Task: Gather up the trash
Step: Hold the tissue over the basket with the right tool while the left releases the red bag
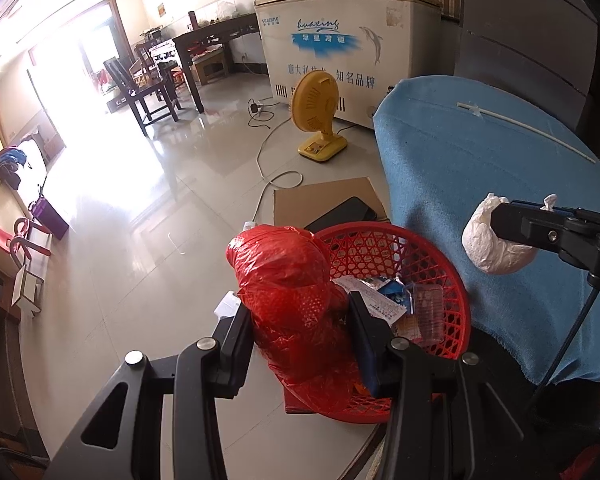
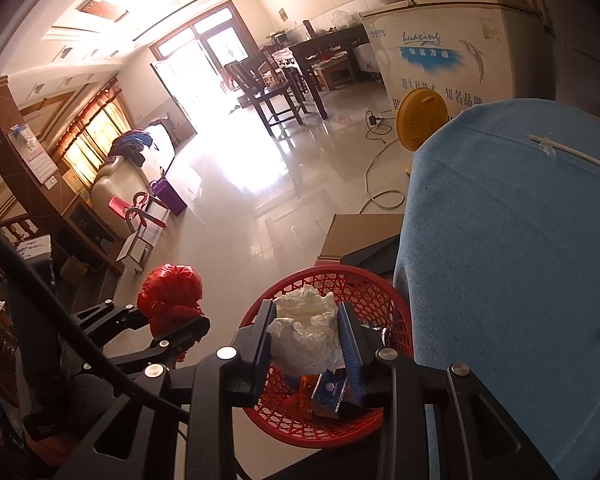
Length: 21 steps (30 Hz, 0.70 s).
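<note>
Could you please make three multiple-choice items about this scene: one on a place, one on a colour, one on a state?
1. Where is the white straw?
A. on the blue cloth
B. in the basket
C. on the floor

2. What colour is the basket?
A. green
B. red
C. white

3. What does the right tool hold?
A. nothing
B. a phone
C. a crumpled white paper wad

Answers:
1 A, the straw lies across the blue cloth.
2 B, its mesh is red.
3 C, the wad sits pressed between its fingers.
</note>
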Motion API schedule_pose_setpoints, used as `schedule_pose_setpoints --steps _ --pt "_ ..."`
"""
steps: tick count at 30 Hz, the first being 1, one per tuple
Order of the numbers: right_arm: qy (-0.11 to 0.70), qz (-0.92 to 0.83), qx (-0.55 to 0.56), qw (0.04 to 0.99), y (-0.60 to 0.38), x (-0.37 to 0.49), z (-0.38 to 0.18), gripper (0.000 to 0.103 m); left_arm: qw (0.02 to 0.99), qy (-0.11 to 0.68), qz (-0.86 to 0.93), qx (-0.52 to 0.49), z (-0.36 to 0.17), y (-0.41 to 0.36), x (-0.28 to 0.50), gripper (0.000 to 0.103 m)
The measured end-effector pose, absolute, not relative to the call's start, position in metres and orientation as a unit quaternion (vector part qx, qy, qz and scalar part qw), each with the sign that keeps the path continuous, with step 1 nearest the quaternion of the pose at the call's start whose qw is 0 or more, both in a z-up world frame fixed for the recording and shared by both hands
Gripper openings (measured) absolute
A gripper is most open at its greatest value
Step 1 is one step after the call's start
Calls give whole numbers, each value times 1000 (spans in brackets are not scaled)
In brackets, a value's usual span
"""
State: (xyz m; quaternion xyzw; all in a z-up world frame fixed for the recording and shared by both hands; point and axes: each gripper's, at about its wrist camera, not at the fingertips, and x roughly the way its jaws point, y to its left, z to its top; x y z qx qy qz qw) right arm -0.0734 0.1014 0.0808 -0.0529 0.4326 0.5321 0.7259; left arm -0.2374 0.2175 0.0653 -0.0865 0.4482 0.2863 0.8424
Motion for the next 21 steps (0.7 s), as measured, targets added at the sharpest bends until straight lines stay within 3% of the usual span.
schedule_pose_setpoints --steps 21 --pt "457 530 -78 710 124 -73 60 34 827 477 278 -104 43 228 -244 46"
